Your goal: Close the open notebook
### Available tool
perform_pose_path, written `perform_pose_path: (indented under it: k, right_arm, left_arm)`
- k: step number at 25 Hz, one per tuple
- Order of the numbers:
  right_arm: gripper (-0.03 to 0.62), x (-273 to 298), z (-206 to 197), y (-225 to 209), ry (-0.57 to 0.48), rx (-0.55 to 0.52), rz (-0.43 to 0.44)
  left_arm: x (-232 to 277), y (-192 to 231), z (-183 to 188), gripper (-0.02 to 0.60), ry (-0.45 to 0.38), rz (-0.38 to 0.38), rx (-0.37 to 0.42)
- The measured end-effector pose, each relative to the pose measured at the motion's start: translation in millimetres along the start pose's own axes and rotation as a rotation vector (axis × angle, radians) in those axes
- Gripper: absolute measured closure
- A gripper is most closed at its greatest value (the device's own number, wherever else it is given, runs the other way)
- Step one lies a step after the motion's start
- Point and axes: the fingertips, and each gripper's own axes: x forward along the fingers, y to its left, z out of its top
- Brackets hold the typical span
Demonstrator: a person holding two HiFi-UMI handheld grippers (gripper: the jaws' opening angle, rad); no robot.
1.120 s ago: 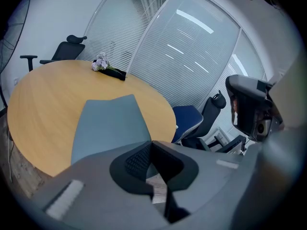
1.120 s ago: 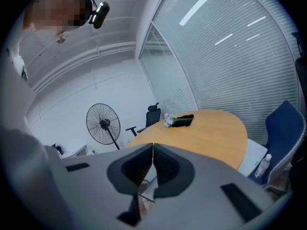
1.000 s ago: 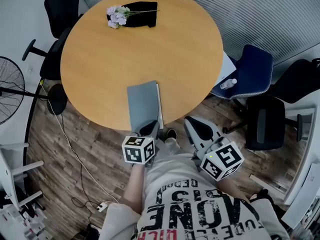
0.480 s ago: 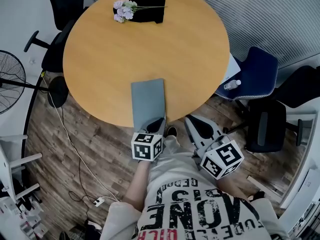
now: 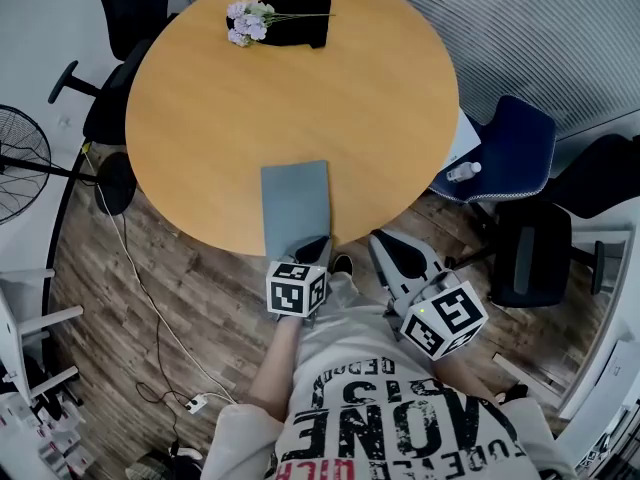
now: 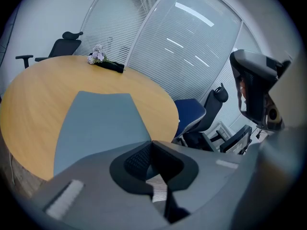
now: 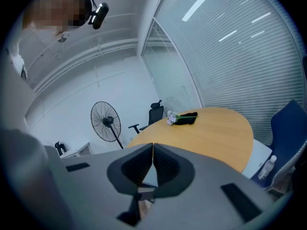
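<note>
The flat grey notebook (image 5: pixel 296 203) lies shut at the near edge of the round wooden table (image 5: pixel 380 88). The left gripper (image 5: pixel 312 248), jaws together and empty, sits over its near end, likely to press the cover flat. The right gripper (image 5: pixel 385 243), likewise closed, idles off the table.

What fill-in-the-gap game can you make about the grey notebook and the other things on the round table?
The flat grey notebook lies ____ on the round wooden table.
The purple flowers rest on a ____ cloth.
The clear plastic bottle lies on the ____ chair.
Missing words: closed, black, blue.
</note>
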Motion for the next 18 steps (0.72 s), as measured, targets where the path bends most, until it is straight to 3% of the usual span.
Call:
perform_pose_path:
  k: [18]
  right_arm:
    - [0.582,-12.2,-3.3,-6.7,-0.008,0.014,-0.028]
  left_arm:
    - [20.4,6.0,-14.0,0.563,0.035,0.028,0.011]
